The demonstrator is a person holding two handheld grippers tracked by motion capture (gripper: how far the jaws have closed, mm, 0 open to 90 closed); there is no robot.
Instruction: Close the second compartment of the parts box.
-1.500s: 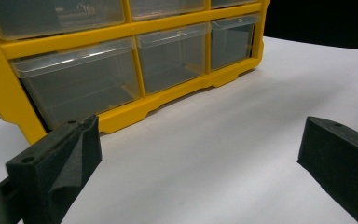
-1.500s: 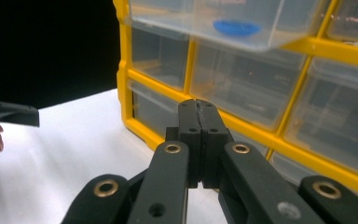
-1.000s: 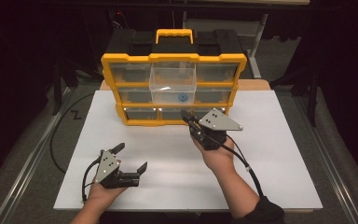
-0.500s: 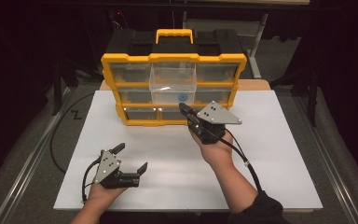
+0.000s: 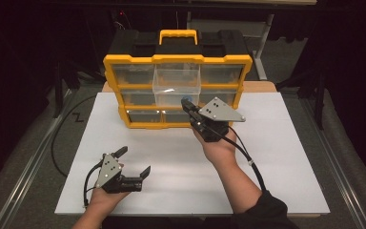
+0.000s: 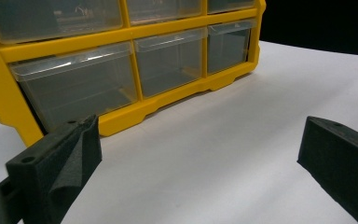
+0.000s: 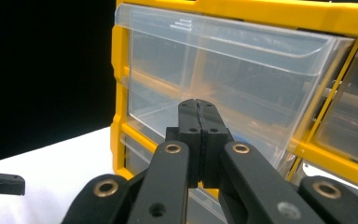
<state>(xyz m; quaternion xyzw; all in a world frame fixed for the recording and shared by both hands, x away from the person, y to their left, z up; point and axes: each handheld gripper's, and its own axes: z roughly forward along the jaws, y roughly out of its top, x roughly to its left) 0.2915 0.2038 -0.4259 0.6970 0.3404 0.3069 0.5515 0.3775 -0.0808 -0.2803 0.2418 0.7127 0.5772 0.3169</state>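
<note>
Right tongs (image 5: 187,106) are pressed together with nothing between them, their tips at the front of the clear drawer (image 5: 177,86) that sticks out from the middle of the yellow organizer (image 5: 177,61). I see a small blue thing (image 5: 187,100) just beside those tips at the drawer's lower front; I cannot tell what it is. Left tongs (image 5: 133,161) rest spread wide and empty on the white tabletop (image 5: 286,157), well apart from the organizer, toward my side and pointing at its bottom drawers (image 6: 168,65).
</note>
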